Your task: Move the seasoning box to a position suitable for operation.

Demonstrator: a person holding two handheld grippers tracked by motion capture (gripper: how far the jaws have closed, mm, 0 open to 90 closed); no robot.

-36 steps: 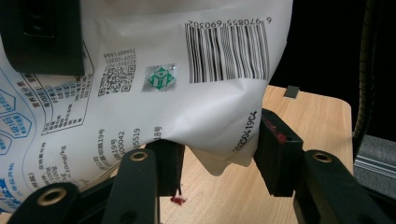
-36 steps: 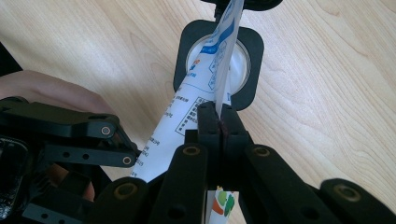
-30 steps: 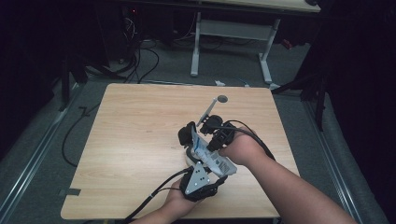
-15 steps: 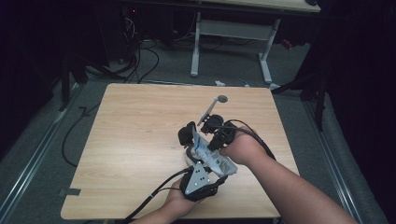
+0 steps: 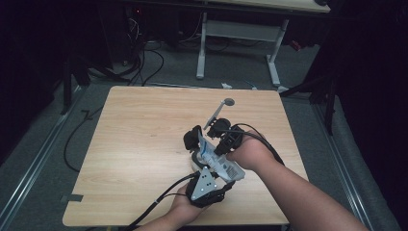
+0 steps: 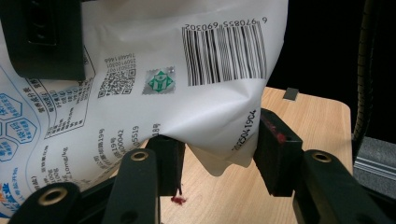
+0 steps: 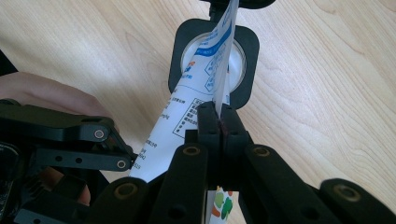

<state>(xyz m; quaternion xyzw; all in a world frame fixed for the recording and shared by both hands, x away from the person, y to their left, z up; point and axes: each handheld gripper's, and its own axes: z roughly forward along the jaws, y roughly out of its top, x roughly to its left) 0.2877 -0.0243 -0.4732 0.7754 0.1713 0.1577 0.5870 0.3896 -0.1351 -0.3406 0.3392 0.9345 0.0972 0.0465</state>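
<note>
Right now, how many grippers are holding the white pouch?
2. The left gripper clamps the white pouch at its lower corner; the right gripper pinches its thin edge above the table.

Nothing has changed: both grippers [image 5: 211, 144] hold the pouch [image 5: 219, 161] as before.

A light wooden table [image 5: 134, 144] carried the work. On it, just beyond the right gripper [image 5: 226, 139], lay a grey long-handled tool [image 5: 217, 113] with a round end. A small red smear [image 6: 178, 200] marked the wood beneath the left gripper [image 5: 195, 144].
</note>
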